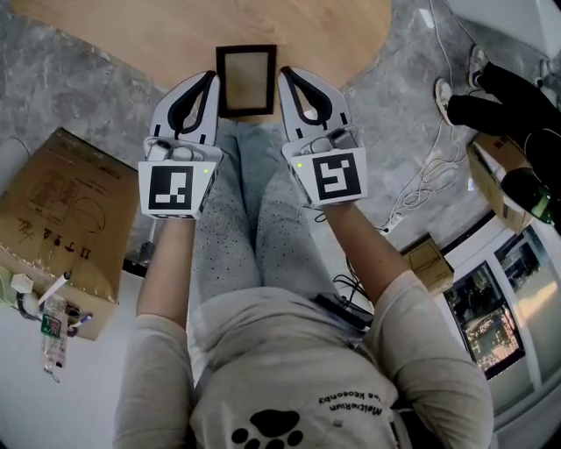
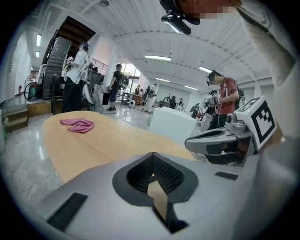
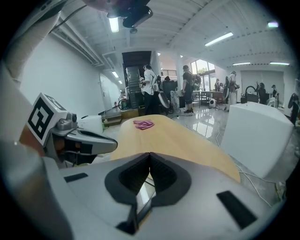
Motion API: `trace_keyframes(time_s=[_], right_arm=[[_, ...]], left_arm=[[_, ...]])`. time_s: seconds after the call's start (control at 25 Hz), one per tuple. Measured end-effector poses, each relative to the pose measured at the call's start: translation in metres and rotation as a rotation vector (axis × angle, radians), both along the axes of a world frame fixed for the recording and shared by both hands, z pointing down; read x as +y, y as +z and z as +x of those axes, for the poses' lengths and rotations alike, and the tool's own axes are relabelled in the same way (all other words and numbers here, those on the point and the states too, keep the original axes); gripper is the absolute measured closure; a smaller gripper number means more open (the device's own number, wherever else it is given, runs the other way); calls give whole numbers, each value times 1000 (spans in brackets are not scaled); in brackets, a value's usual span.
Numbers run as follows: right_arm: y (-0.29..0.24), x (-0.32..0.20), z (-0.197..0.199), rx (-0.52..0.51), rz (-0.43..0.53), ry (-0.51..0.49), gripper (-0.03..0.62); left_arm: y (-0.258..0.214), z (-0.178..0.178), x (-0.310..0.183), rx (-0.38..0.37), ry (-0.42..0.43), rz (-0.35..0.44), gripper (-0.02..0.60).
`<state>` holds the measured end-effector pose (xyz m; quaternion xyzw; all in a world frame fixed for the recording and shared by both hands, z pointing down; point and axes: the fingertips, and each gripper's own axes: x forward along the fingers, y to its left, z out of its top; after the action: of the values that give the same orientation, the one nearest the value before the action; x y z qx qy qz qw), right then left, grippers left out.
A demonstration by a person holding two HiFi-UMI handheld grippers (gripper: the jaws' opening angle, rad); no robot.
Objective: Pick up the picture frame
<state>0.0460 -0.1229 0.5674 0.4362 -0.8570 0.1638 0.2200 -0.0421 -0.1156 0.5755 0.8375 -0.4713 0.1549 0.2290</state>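
My left tongs [image 1: 209,81] are closed on nothing, their tips just left of the picture frame [image 1: 245,79], which lies flat at the near edge of the wooden table [image 1: 123,26]. My right tongs [image 1: 287,75], likewise closed and empty, sit just right of it.

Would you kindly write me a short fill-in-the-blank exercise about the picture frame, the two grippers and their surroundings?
1. The picture frame lies on the wooden table, between the tips of the two ___.
2. The jaws of the left gripper and of the right gripper are both ___.
3. The crumpled cloth farther along the table is ___ in colour.
4. On the floor at the person's left stands a ___ box.

Missing words: grippers; shut; pink; cardboard.
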Motion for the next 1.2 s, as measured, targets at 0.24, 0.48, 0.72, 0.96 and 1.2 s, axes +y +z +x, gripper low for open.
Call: trace_keyframes(time_s=[0.24,0.48,0.72,0.96,1.2], right_arm=[[21,7,0,18,-45,-6,585],[45,12,0,45,-91,-3,585],[62,19,3,67,-132,3,585],[74,26,1,84,-157,-16,585],[91,35,2,90,-221,-14,585]], left_arm=[[17,-1,9,-13,4,-38,574],[35,2,18,-23,23,-76,574],[53,1,27,-32,32,-118,574],[69,1,33,-41,44,-156,574],[82,2,42,-47,64,-190,574]])
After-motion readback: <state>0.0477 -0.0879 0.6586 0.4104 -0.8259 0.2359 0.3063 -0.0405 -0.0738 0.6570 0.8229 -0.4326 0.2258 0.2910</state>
